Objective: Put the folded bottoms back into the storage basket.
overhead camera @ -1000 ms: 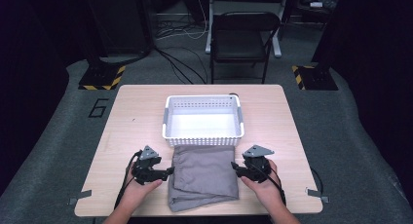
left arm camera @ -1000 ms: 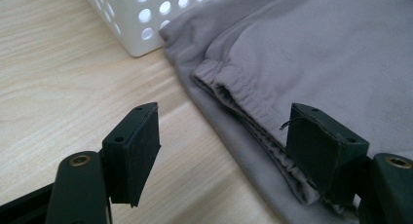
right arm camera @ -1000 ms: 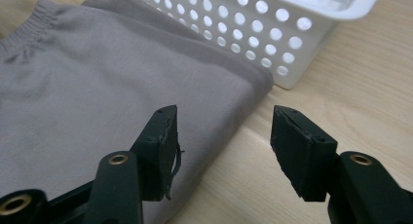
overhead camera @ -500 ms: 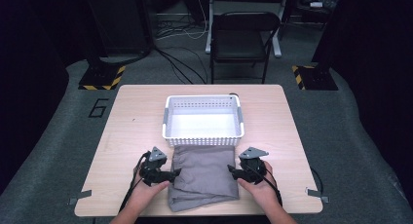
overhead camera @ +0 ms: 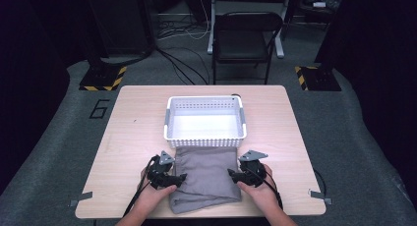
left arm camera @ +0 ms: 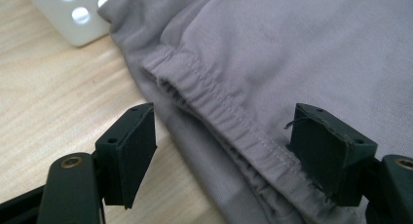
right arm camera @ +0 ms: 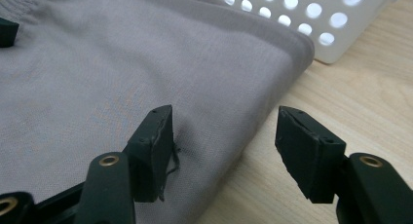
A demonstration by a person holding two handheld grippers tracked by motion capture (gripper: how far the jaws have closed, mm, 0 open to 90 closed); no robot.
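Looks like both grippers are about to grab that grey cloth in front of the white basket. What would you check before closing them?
1. Left gripper open: ok, jaws apart.
2. Elastic hem of the grey cloth between the left jaws: ok, the hem lies in the gap.
3. Right gripper open: ok; its jaws have just been opening.
4. Cloth edge between the right jaws: ok, the edge runs through the gap, one jaw over fabric, one over the table.
5. White basket free to receive: ok, nothing seen inside.
6. How many layers get pinched: cannot tell.
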